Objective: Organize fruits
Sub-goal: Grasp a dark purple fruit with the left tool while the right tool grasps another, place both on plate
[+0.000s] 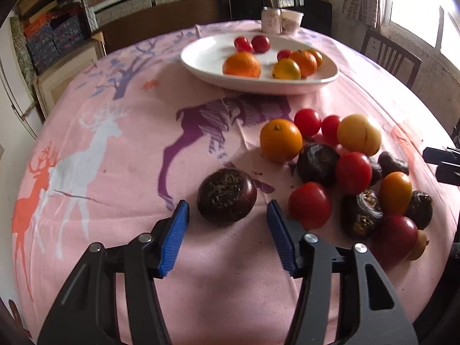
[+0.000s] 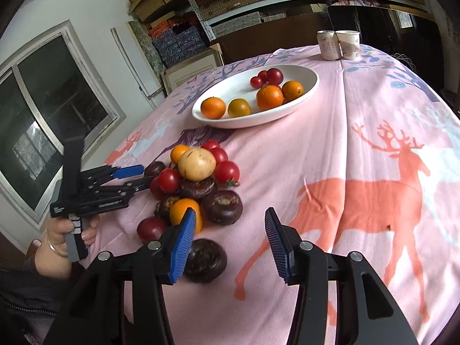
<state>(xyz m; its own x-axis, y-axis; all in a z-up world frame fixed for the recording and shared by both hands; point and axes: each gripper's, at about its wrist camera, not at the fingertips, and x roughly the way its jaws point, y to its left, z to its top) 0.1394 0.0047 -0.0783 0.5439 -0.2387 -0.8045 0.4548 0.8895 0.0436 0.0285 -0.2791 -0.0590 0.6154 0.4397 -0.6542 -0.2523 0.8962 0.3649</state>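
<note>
While the left gripper (image 1: 227,218) stands wide open and empty before the dark fruit (image 1: 226,199), the next move must close around it and carry it to the white dish (image 1: 201,66).

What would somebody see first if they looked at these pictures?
Probably the heap of fruit on the pink deer tablecloth: red, orange and dark purple pieces bunched together. One dark purple fruit lies apart, right in front of the open left tongs. Farther back, a white dish holds oranges and small red fruits.
</note>
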